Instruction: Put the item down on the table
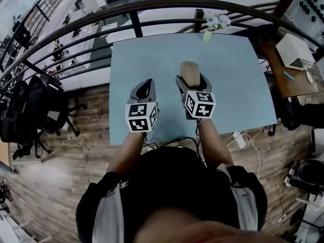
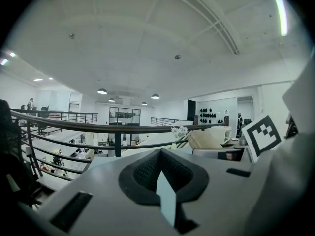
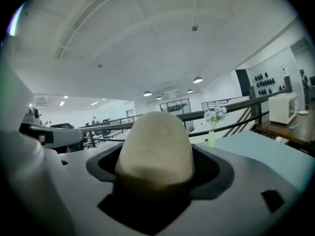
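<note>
Right gripper (image 1: pixel 191 81) clamped on a beige, rounded, egg-shaped item (image 1: pixel 190 71), gripping its lower part from both sides, with the blunt end sticking out toward 12 o'clock. Held over the pale blue square table (image 1: pixel 152 54), near its middle; touching the top or not, impossible to tell. Just beside, at 9 o'clock, left gripper (image 1: pixel 145 87) closed to a thin slit, holding nothing. At 1 o'clock from the item, by the far table edge, a small vase of white flowers (image 1: pixel 215 24).

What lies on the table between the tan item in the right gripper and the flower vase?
Nothing: the head view shows only bare blue table between the tan item and the flower vase at the far edge.
</note>
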